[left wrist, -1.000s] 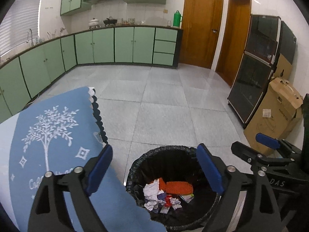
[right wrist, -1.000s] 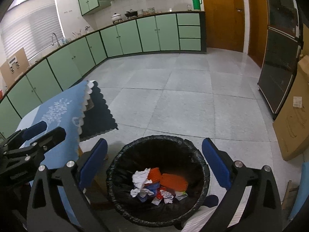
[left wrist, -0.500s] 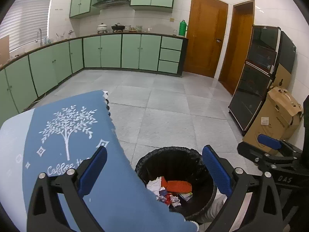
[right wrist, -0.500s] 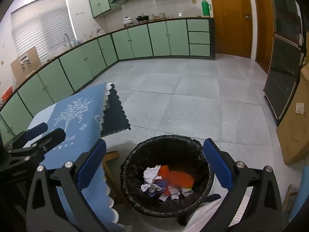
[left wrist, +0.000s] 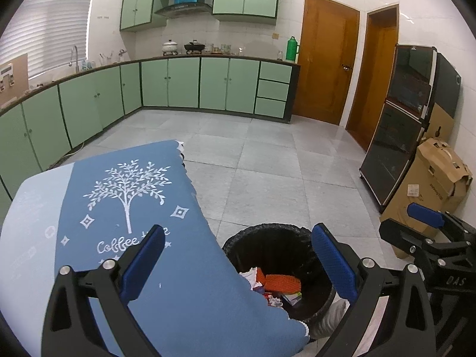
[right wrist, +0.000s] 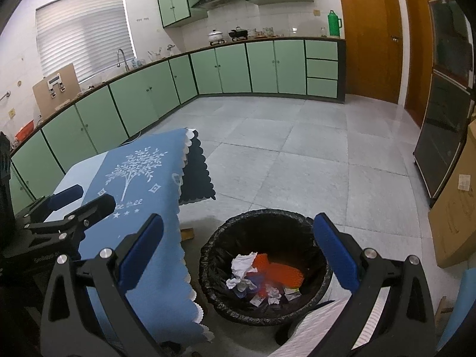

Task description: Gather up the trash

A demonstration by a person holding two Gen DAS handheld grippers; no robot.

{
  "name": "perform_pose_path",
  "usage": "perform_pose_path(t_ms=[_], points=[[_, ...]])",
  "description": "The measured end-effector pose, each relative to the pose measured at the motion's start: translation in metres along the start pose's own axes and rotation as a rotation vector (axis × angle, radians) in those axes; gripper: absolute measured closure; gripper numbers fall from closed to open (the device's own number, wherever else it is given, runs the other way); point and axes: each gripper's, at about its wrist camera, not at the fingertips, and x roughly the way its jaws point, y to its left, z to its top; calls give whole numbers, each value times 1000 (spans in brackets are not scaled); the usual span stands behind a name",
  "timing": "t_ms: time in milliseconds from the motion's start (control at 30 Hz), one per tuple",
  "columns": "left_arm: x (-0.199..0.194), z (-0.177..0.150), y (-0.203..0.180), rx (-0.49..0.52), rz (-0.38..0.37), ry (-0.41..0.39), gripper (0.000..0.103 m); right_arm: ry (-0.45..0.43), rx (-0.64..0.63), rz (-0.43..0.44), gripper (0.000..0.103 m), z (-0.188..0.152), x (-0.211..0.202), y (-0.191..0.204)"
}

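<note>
Both grippers hang above the black-lined trash bin (right wrist: pixel 264 267), the left gripper (left wrist: pixel 238 264) with its fingers spread wide apart and empty, the right gripper (right wrist: pixel 238 255) likewise spread and holding nothing. Inside the bin lies the trash (right wrist: pixel 261 276): crumpled white paper, an orange mesh piece and small wrappers. Just left of the bin stands the tabletop under a blue tablecloth (right wrist: pixel 142 184) printed with a white tree. Beyond the bin stretches the grey tiled floor (right wrist: pixel 297 154), then green cabinets (right wrist: pixel 247 68). Right of the bin sits a cardboard box (left wrist: pixel 431 184).
</note>
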Motion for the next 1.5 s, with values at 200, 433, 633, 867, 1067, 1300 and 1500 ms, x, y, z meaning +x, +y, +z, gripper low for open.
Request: perform_pose_path(t_ms=[200, 433, 633, 867, 1067, 1300, 1500], points=[[-13, -2, 0, -1, 3, -15, 6, -15, -10, 7, 5, 1, -7, 4], [-22, -2, 1, -11, 8, -32, 6, -27, -24, 15, 5, 3, -12, 10], [-28, -2, 4, -18, 12, -40, 6, -35, -40, 18, 5, 5, -13, 14], [-31, -2, 7, -22, 15, -42, 6, -38, -49, 21, 5, 6, -13, 19], [-33, -2, 9, -26, 20, -43, 6, -41, -58, 24, 5, 8, -12, 23], [-35, -3, 10, -25, 22, -43, 6, -43, -60, 25, 5, 8, -11, 24], [-37, -2, 11, -20, 28, -45, 6, -43, -61, 26, 5, 8, -11, 25]])
